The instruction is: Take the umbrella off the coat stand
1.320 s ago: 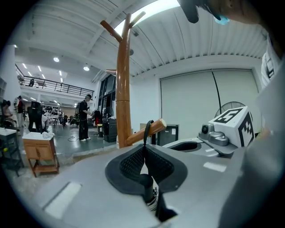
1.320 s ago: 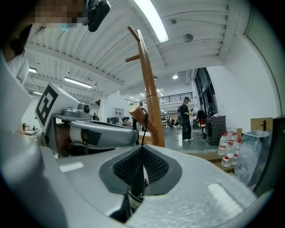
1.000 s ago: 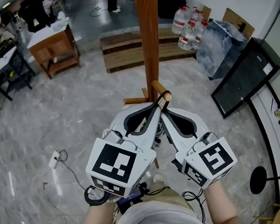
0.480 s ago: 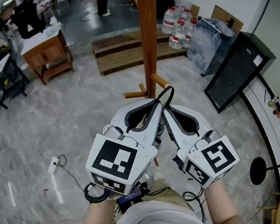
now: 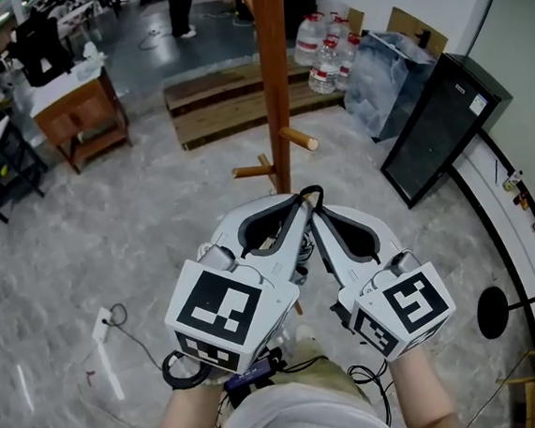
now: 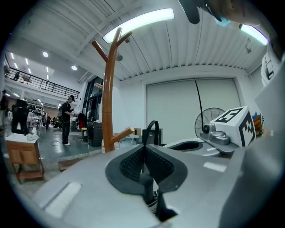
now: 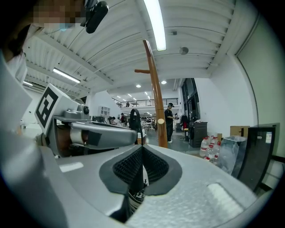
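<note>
The wooden coat stand (image 5: 275, 76) rises ahead, with a short peg (image 5: 298, 139) sticking out to the right. The umbrella's black strap loop (image 5: 311, 195) stands clear of that peg, just above both gripper tips. My left gripper (image 5: 296, 204) and right gripper (image 5: 312, 212) meet tip to tip, each shut on the strap. In the left gripper view the loop (image 6: 152, 130) sticks up from the closed left gripper (image 6: 144, 148), right of the stand (image 6: 107, 102). The right gripper view shows the loop (image 7: 135, 119) above the shut right gripper (image 7: 142, 148). The umbrella's body hangs hidden beneath the grippers.
A black flat panel (image 5: 429, 127) leans at the right, with a plastic-wrapped bundle (image 5: 377, 75) and water bottles (image 5: 323, 52) behind it. A wooden pallet (image 5: 219, 100) lies past the stand, a small wooden table (image 5: 79, 109) at left. A cable (image 5: 117, 317) trails on the floor.
The strap loop sat over the peg a second ago. It has since lifted off the peg's end and come back toward me with both grippers still shut on it.
</note>
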Demonstrator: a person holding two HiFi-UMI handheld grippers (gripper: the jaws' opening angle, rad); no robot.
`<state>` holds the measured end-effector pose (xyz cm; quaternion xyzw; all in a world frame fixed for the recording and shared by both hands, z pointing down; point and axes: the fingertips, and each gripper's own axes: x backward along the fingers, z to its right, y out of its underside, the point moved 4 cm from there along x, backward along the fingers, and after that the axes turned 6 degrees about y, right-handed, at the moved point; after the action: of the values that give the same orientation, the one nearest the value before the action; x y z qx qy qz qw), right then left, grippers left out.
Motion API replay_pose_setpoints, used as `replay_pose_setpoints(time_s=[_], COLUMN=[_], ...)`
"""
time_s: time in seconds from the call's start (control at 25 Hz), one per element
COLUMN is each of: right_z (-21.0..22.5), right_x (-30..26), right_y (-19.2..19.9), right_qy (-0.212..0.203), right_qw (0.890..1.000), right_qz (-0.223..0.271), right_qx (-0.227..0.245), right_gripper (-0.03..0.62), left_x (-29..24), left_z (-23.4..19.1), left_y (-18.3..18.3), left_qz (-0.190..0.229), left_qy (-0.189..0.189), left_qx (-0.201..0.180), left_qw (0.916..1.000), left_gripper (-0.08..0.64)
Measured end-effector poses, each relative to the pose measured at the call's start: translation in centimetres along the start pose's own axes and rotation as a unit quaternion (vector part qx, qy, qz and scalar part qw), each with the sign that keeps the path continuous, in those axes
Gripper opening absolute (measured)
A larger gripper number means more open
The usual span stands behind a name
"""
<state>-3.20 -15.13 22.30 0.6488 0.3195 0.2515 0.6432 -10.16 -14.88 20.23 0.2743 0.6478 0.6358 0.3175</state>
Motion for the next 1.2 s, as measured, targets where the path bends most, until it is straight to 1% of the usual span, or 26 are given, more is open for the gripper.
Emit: replay_pose_setpoints(time_s=[0.36, 0.56, 0.76, 0.92, 1.2], right_z=[-1.5, -2.1, -1.1, -0.5, 1.4], right_x=[1.4, 2.4, 3.8, 4.9, 7.7], right_y=[1.5, 2.4, 2.8, 3.4, 4.9], right_qy=[0.025, 0.042, 0.057, 0.067, 0.096], right_qw=[1.0, 0.998, 0.997, 0.997, 0.993], right_qz=[-0.017, -0.03, -0.032, -0.033, -0.048], right_qx=[-0.009, -0.019, -0.029, -0.035, -0.044], right_gripper=[0.005, 0.005, 0.005, 0.005, 0.005], left_x=[1.5, 1.7, 0.7, 0.1, -2.0], left_z=[1.2, 2.1, 3.7, 4.8, 7.7], left_y=[1.6, 2.4, 2.5, 2.4, 3.6], left_qz=[-0.009, -0.017, -0.026, -0.021, -0.027], left_qy=[0.029, 0.052, 0.068, 0.087, 0.122], left_qx=[0.005, 0.006, -0.014, -0.03, -0.02], left_qw=[0.9995, 0.9985, 0.9972, 0.9955, 0.992], left_gripper=[0.02, 0.02, 0.021, 0.021, 0.021])
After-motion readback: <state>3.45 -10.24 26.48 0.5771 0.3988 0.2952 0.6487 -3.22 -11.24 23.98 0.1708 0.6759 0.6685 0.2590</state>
